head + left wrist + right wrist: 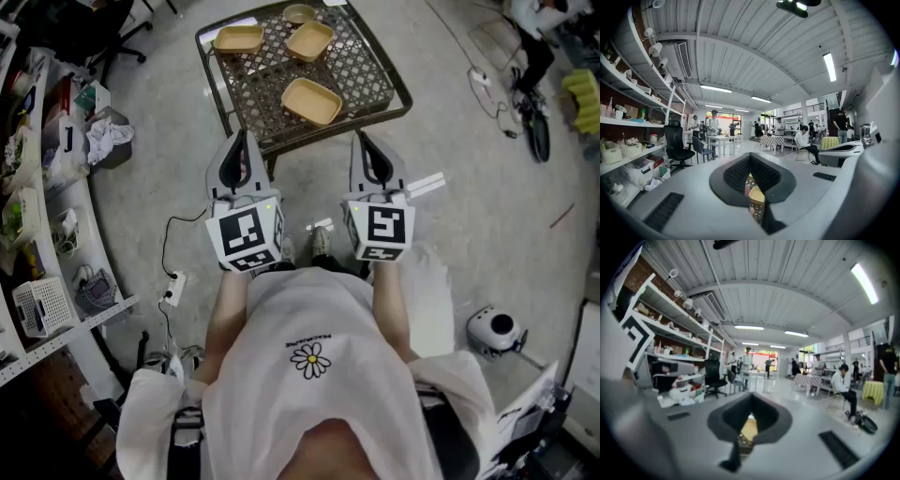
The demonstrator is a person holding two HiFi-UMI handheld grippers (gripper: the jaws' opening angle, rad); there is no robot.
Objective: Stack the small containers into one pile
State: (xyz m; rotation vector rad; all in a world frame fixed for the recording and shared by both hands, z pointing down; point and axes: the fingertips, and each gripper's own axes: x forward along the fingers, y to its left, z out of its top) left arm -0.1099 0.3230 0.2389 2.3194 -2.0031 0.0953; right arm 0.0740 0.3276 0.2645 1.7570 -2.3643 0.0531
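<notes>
Several shallow tan containers lie apart on a dark lattice table (375, 70): one at the near edge (311, 100), two further back (238, 39) (310, 40), and a small round one (300, 13) at the far edge. My left gripper (243, 142) and right gripper (362, 142) hover side by side just short of the table's near edge, both shut with nothing in them. In the left gripper view the closed jaws (750, 158) frame a sliver of a tan container (757, 195). The right gripper view shows its closed jaws (751, 405) over a blurred tan container (749, 429).
Cluttered shelves (33, 216) run along the left. A power strip (173, 286) and cable lie on the floor beside the person's feet. A white round device (494, 328) sits at the lower right. An office chair (677, 140) and several people stand further off in the room.
</notes>
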